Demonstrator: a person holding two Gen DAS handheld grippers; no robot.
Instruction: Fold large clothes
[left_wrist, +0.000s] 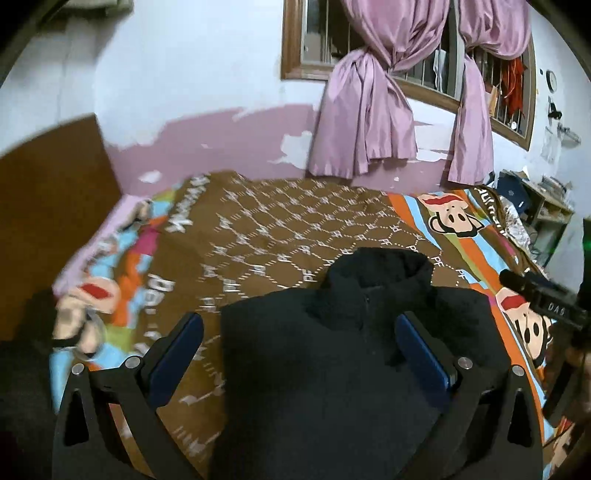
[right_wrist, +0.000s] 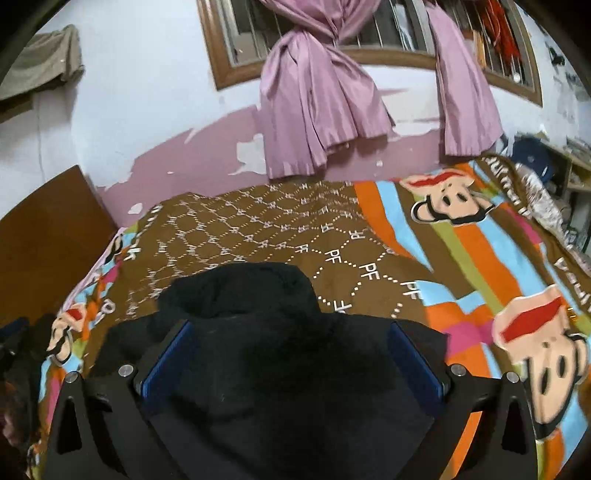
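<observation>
2 released tools (left_wrist: 299, 325) (right_wrist: 290, 332) hover over black jacket (left_wrist: 332, 369) on patterned bedspread (left_wrist: 258, 221).

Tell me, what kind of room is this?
Most likely a bedroom. A cartoon monkey blanket covers a bed, a wooden headboard stands at one end, and pink curtains hang tied at a barred window. A black jacket lies on the blanket.

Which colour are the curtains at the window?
Light purple curtains; the right wrist view shows them best.
</observation>
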